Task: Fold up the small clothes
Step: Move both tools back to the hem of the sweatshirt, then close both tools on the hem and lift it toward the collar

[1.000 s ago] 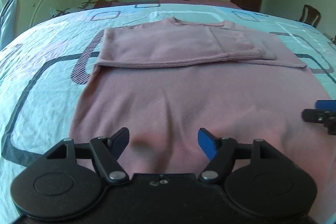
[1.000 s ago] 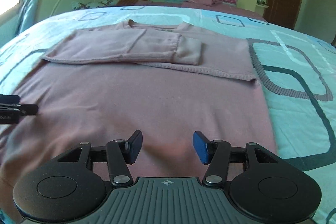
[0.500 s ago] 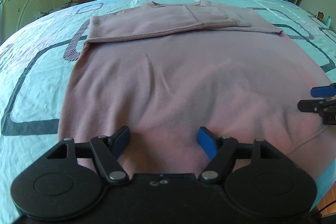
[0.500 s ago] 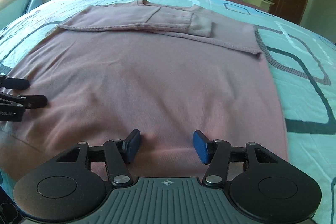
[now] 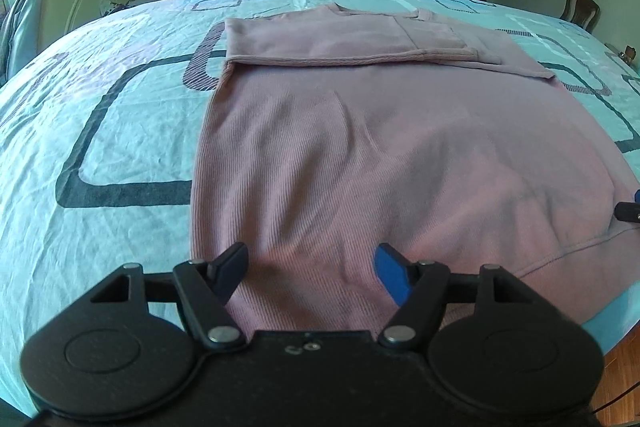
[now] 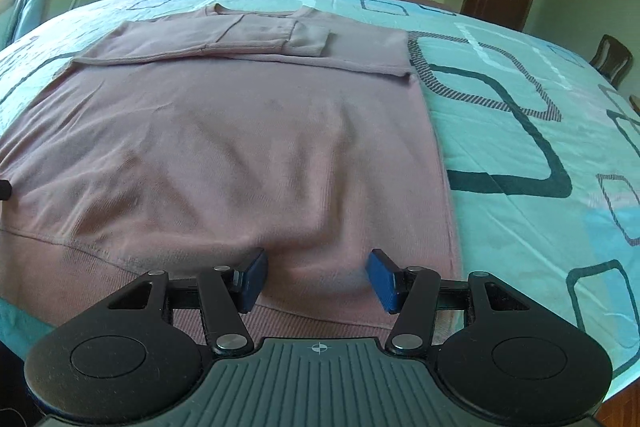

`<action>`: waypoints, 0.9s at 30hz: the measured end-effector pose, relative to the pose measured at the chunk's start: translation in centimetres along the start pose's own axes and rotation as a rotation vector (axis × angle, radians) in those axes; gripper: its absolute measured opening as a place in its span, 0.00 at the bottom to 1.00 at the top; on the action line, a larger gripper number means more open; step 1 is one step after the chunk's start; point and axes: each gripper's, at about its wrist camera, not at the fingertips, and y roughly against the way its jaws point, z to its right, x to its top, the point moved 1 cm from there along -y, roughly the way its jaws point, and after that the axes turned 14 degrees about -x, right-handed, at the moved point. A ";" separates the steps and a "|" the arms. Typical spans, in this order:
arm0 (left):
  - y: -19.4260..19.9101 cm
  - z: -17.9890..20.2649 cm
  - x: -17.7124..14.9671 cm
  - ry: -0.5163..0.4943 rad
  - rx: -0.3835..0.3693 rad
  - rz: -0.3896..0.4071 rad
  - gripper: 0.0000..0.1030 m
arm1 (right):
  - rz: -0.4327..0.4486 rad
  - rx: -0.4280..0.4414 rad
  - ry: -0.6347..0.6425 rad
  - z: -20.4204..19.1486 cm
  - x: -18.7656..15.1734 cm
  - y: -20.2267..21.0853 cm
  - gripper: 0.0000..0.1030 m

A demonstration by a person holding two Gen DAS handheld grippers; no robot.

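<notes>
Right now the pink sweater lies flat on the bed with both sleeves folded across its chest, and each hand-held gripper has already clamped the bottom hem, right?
Not quite. Both wrist views show the left hand-held gripper and the right hand-held gripper open over the pink sweater's hem, the left one closing. The sleeves are folded across.

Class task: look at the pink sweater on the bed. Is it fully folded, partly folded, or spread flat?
Partly folded. The pink sweater's sleeves are folded across the chest, but its body lies spread flat on the bed.

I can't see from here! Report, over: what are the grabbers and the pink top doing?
Left gripper closing, right gripper open, neither gripping. Pink sweater flat, sleeves folded. Nothing in the way.
</notes>
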 end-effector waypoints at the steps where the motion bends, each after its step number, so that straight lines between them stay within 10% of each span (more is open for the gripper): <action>1: 0.2 -0.1 0.0 0.003 0.004 0.003 0.66 | -0.005 -0.009 -0.016 0.4 -0.2 0.0 0.53; 17: 2.5 -3.4 -3.0 0.171 -0.044 -0.008 0.64 | -0.094 -0.036 -0.200 5.3 -2.4 0.2 0.53; 27: 3.5 -3.8 -4.0 0.281 -0.165 -0.054 0.34 | -0.132 -0.025 -0.217 5.2 -3.5 1.4 0.52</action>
